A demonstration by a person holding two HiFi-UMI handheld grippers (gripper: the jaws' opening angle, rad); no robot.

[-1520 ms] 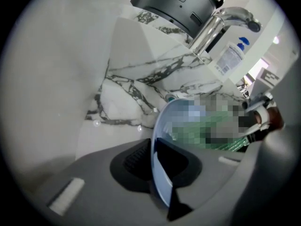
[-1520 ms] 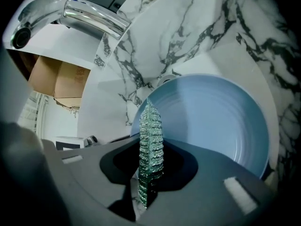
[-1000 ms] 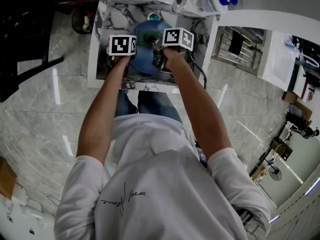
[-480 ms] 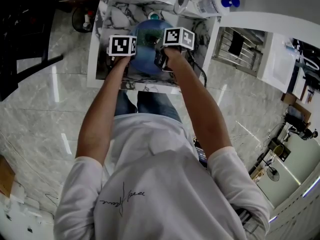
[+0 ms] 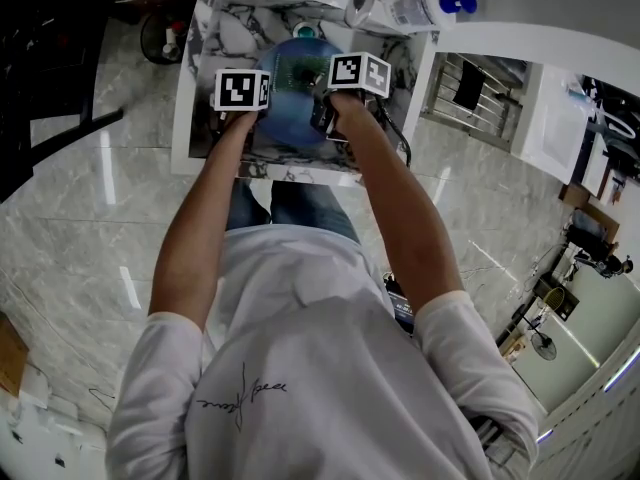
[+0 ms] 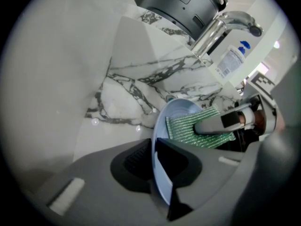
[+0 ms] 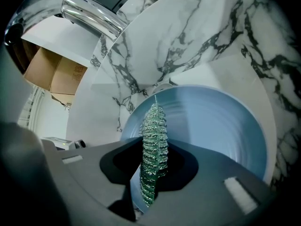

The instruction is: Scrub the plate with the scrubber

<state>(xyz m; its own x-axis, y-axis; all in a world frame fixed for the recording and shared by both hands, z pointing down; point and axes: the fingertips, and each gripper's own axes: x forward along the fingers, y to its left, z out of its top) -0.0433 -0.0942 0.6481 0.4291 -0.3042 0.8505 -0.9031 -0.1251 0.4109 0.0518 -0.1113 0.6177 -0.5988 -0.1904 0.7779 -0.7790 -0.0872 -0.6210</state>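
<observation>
Nothing is legible: the label (image 6: 229,65) on the bottle (image 6: 237,53) beside the faucet (image 6: 225,24) is too small, the scrawl (image 5: 245,399) on the shirt (image 5: 330,358) unreadable.

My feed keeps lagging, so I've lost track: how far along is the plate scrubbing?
Done: the left gripper is shut on the rim of the blue plate, holding it up in the marble sink, and the right gripper is shut on the green scrubber. In hand: the scrubber lies flat against the plate's face. Left: how much is scrubbed cannot be told; the plate is not yet set down.
</observation>
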